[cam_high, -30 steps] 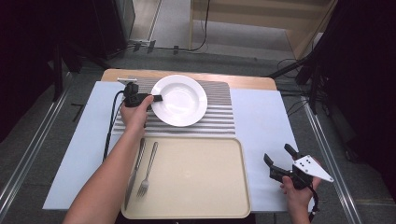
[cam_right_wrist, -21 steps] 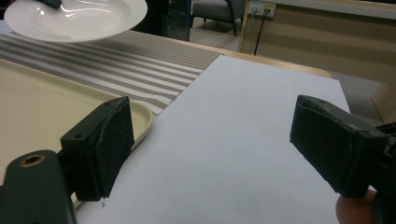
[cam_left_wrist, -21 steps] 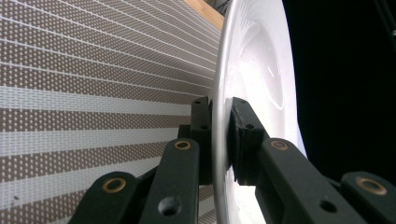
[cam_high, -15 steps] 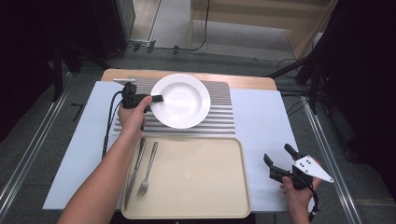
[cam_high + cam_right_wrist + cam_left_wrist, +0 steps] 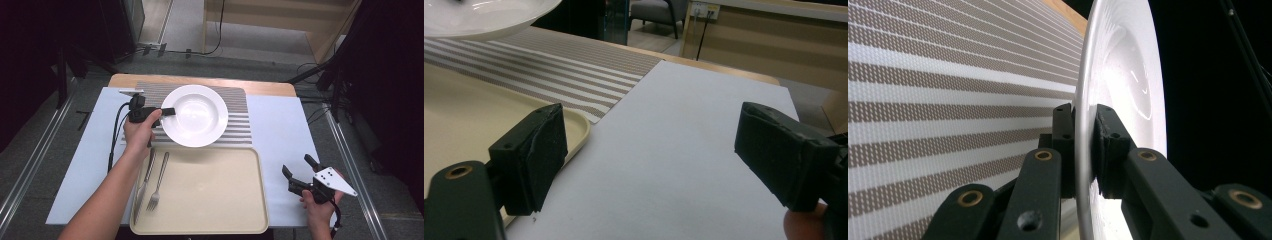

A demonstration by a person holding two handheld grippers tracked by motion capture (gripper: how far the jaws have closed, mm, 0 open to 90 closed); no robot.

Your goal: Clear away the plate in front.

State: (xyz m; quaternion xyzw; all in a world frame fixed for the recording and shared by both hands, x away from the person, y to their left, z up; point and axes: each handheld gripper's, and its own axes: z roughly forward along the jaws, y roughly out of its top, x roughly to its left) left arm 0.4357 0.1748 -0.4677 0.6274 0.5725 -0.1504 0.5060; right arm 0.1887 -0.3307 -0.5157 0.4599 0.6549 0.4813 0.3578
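Over the far half of the tabletop (image 5: 280, 130), on its pale blue cover, lies a striped placemat (image 5: 239, 102), and above it hangs a white plate (image 5: 197, 115), pinched at its left rim by the left gripper (image 5: 169, 111). Along the near edge sits a beige tray (image 5: 210, 195), with a fork (image 5: 157, 182) and a knife (image 5: 144, 185) lying side by side near its left rim.

In the left gripper view the jaws are nearly closed, one pad on each face of the plate's thin rim, and the plate stands out sideways from them. That is the main risk as I judge it: the whole weight hangs from one small bite at the edge, so the glazed rim could slip or swing down between the pads, and the plate could drop onto the placemat or strike the tray's far rim.

A smaller risk, if the plate is bound for the tray: lowered too far left, it would come down on the fork and knife and sit tilted.

Near the right near corner, the right gripper (image 5: 299, 172) hovers with its jaws wide apart and nothing between them, well away from the plate, so it could not steady a slip.
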